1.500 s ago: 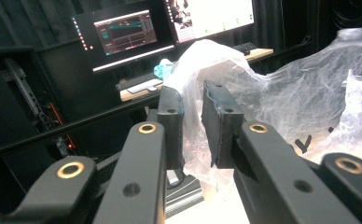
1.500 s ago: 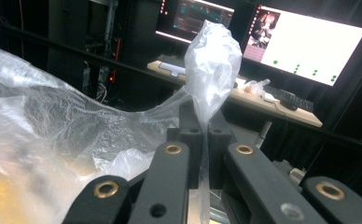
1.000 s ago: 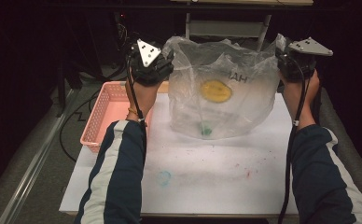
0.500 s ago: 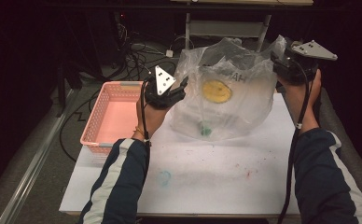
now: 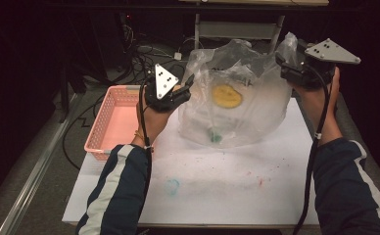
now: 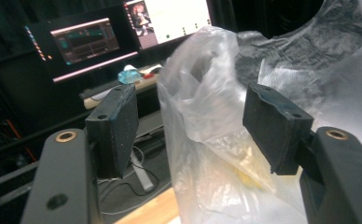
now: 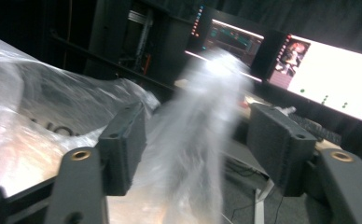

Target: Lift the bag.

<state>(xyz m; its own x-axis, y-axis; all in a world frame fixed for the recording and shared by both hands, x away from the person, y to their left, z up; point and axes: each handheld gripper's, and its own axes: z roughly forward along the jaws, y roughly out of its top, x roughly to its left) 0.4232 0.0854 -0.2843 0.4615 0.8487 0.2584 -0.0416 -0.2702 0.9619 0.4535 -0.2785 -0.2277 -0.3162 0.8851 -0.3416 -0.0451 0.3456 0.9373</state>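
Observation:
A clear plastic bag [image 5: 256,117] stands slumped on the white table [image 5: 227,196], with a yellow round thing [image 5: 226,96] inside and a small green thing [image 5: 216,138] at its bottom. My left gripper [image 5: 188,84] is at the bag's left edge. Its jaws stand open around a raised fold of the bag [image 6: 193,93], and the pads [image 6: 116,126] do not press it. My right gripper [image 5: 282,58] is at the bag's upper right corner. Its jaws have just been opening, and the blurred bag corner [image 7: 202,116] hangs loose between the pads [image 7: 274,144].
A pink basket [image 5: 102,142] sits on the table's left edge, beside my left forearm. Faint teal [image 5: 172,186] and red stains mark the table's near half. Lit monitors [image 6: 170,18] stand on a desk beyond the table, and cables lie on the floor at the left.
My left gripper has moved right and down, from above the basket to the bag's left edge. The right gripper's jaws have opened off the bag's corner, and the bag has sagged.

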